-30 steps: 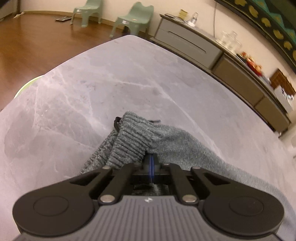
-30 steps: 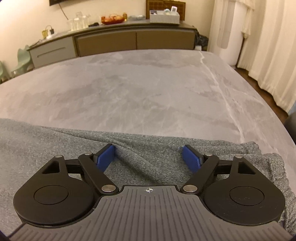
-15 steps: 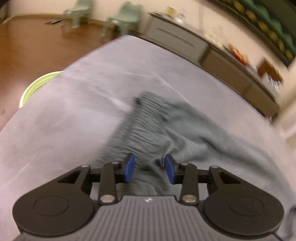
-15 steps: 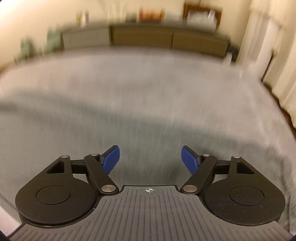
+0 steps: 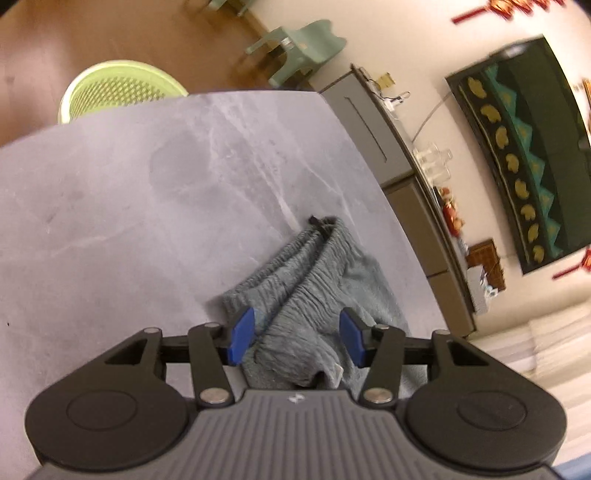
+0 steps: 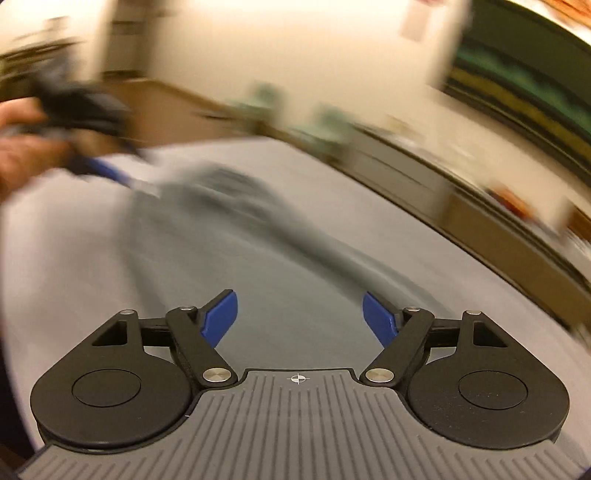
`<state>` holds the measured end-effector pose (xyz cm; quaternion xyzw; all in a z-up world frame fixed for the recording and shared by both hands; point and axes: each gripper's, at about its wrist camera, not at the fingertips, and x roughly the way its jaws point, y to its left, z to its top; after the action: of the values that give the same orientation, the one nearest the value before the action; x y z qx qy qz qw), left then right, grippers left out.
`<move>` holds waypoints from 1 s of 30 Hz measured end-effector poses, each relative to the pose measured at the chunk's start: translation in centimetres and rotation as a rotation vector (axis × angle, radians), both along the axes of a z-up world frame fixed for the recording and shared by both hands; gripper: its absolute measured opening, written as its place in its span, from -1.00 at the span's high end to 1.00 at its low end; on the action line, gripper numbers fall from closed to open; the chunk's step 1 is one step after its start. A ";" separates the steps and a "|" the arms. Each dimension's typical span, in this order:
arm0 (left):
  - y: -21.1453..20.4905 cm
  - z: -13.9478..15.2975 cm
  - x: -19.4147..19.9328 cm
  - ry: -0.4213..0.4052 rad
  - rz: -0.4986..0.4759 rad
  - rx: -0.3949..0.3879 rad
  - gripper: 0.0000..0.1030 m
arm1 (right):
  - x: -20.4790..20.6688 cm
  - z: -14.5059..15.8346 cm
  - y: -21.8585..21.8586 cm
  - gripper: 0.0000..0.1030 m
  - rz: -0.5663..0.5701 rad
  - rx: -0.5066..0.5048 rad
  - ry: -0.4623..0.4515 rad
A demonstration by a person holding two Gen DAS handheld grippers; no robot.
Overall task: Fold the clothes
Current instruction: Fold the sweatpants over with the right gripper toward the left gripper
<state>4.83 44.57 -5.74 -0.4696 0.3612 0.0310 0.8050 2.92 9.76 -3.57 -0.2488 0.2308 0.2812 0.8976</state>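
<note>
Grey knit garment (image 5: 314, 291) bunched on bench (image 5: 147, 206), ribbed waistband far | left gripper (image 5: 295, 336) spread above near folds, holding nothing | right gripper (image 6: 300, 317) spread, empty, likely free to regrasp

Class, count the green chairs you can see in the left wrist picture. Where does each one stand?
2. One green chair stands on the wood floor beyond the table's far edge; another is cut off at the top edge. More may lie outside the frame.

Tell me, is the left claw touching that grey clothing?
Cannot tell. In the left wrist view the left gripper is open over the grey garment, no gap or contact plain.
</note>
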 end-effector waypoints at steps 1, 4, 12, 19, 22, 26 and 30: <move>0.3 -0.3 -0.1 -0.006 0.001 -0.020 0.02 | 0.3 -0.6 2.8 -0.52 0.041 -0.025 -0.010; 0.9 -0.6 -0.1 -0.021 -0.007 -0.059 0.00 | 1.1 -2.5 11.3 -0.52 0.162 -0.101 -0.041; 1.5 -0.7 0.1 -0.102 -0.016 -0.174 -0.06 | 5.9 -2.9 18.2 0.69 0.174 -0.101 0.002; 0.0 -1.5 1.2 -0.093 -0.034 -0.188 -0.38 | 9.1 -2.6 15.0 0.44 0.011 0.359 0.421; -0.8 -1.9 1.7 -0.075 -0.048 -0.179 -0.36 | 8.4 -3.2 13.1 0.13 0.016 0.354 0.462; -2.0 -2.5 2.4 -0.052 -0.068 -0.168 -0.36 | 6.3 -0.8 4.7 -0.04 -0.041 0.395 0.393; -3.2 -2.5 2.8 -0.022 -0.080 -0.088 -0.15 | 3.9 0.9 -6.1 -0.35 -0.205 0.336 0.259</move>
<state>7.66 41.33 -8.19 -0.4899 0.3721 -0.0222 0.7881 6.84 3.70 -2.71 -0.0330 0.3180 0.2525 0.9132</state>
